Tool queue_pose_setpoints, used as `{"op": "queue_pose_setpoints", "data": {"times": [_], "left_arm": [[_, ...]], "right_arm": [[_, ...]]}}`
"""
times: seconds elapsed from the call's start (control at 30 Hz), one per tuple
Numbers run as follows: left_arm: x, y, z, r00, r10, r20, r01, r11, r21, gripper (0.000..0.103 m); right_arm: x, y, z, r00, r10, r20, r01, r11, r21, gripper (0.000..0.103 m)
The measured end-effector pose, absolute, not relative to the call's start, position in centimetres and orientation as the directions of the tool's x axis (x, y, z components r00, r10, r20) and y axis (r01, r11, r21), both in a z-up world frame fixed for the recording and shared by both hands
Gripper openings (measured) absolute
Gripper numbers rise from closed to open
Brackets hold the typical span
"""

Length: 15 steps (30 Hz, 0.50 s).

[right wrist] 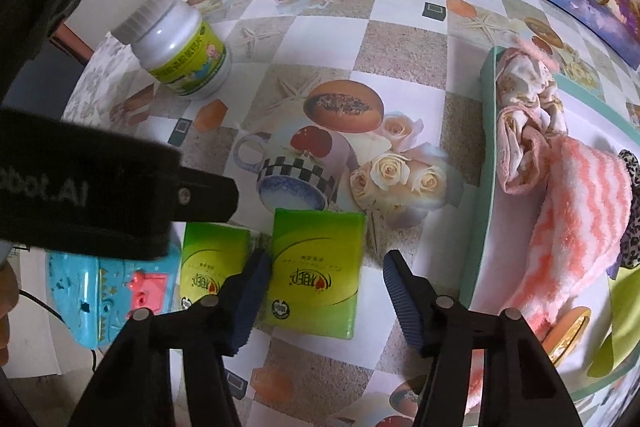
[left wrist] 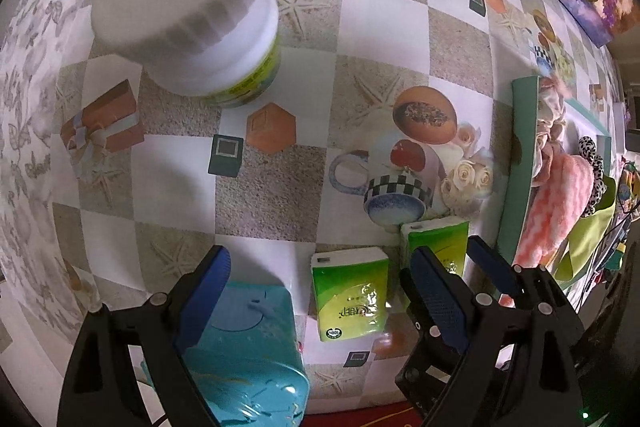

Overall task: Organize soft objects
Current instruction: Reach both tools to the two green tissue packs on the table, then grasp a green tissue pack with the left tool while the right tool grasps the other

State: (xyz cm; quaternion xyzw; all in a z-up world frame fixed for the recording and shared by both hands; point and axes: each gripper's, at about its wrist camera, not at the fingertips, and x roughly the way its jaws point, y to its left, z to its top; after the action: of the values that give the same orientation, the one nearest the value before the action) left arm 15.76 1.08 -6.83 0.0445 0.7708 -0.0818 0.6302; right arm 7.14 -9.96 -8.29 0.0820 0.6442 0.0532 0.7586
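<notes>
The right claw [right wrist: 324,291] hangs with jaws apart around the nearer green tissue pack [right wrist: 316,267], which lies flat on the checked surface [right wrist: 400,67] beside a teal tray [right wrist: 478,227]. The left claw [left wrist: 320,291] is also spread, empty. The pack looks light, squashy and slick-wrapped; pinch its long edges.
</notes>
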Motion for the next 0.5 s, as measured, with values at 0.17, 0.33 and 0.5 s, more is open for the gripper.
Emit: {"op": "queue_pose_setpoints", "data": {"times": [0.17,0.33,0.5], "left_arm": [[15.6,0.3,-6.4,-0.203,-0.032,-0.979,0.170,0.983,-0.068,0.092],[15.3,0.8,-6.3,-0.204,-0.029,-0.979,0.162,0.985,-0.063,0.092],[15.3,1.4,-6.2,-0.204,-0.023,-0.979,0.161,0.985,-0.057,0.092]], "right_arm": [[6.6,-9.6,-8.1,0.153,0.185,-0.971,0.007,0.982,0.188,0.062],[6.3,-9.2,-8.0,0.149,0.190,-0.970,-0.005,0.981,0.192,0.062],[6.1,-8.8,-8.4,0.133,0.186,-0.974,0.006,0.982,0.188,0.050]]}}
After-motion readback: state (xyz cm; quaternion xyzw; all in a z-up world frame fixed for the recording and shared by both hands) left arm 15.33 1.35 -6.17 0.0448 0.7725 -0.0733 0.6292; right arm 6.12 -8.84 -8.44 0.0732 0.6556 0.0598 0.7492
